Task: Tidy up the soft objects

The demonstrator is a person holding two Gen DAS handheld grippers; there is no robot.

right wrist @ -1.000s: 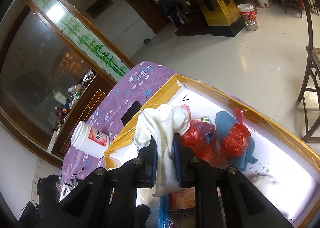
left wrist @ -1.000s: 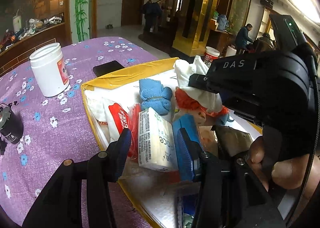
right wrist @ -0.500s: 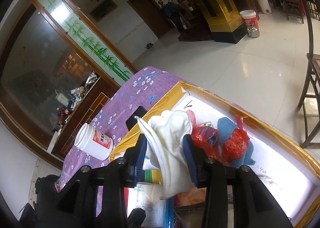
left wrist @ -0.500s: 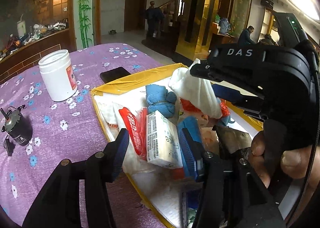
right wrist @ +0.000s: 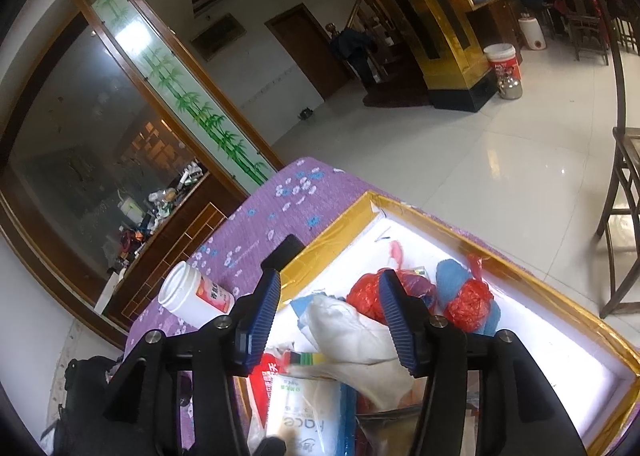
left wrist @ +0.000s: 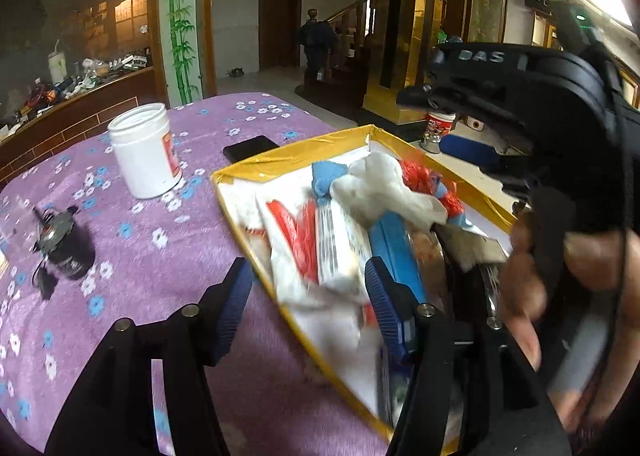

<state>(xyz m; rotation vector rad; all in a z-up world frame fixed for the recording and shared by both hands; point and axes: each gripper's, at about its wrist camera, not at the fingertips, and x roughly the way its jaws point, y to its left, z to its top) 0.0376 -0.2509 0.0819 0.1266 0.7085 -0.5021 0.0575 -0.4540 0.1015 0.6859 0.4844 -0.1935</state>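
Right wrist view: the right claw (right wrist: 326, 318) is opening, pads apart over the white cloth (right wrist: 352, 336) lying in the yellow-rimmed box (right wrist: 520, 268). The left claw (left wrist: 306, 306) is opening too, gripping nothing, with a white jar (left wrist: 144, 151) at ten o'clock on the table (left wrist: 140, 248).

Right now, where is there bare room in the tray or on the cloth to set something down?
In the tray, the white floor along the far wall, beyond the red bags, is bare. On the purple cloth, the patch between the white jar, the black motor and the tray edge is free. The tray's near end, under the white rag and tissue packs, is crowded.
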